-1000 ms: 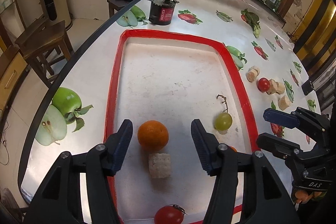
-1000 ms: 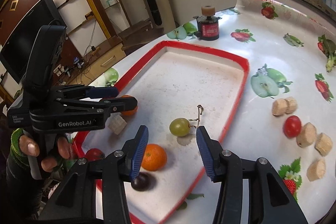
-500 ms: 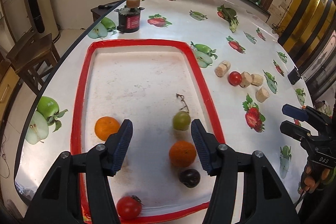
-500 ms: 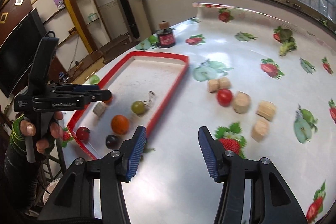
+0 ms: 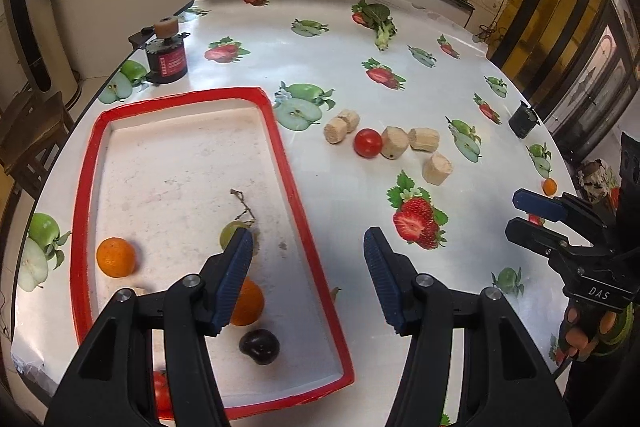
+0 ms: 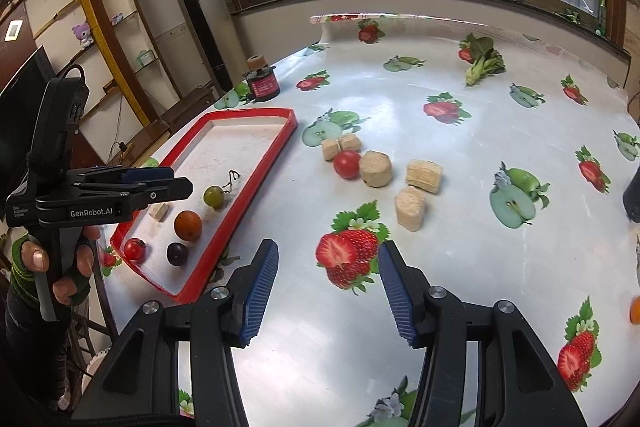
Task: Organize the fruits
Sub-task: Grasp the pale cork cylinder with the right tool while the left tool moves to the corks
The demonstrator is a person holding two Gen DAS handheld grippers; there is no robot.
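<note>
Inside the red-rimmed tray (image 6: 256,167) most of the fruit is already gathered: a green grape (image 6: 213,195) with its stem, an orange (image 6: 187,225), a dark plum (image 6: 177,253) and a cherry tomato (image 6: 134,249) are seen in the right wrist view, and a second orange (image 5: 116,256) is seen in the left wrist view near the tray's left rim. A small pale cube (image 6: 158,213) lies in the tray too.

Outside the tray, one red tomato (image 6: 347,164) is left on the tablecloth, touching the cork-like blocks (image 6: 375,169) around it. A small orange fruit (image 5: 549,186) is also visible near the far right edge of the table (it is too small to name with certainty). The task is therefore judged mostly done, with these two pieces left.

The left gripper (image 5: 308,279) is held over the tray's right rim with its jaws spread and nothing between them. The right gripper (image 6: 326,291) is held over the printed strawberry, jaws likewise apart and empty.
</note>
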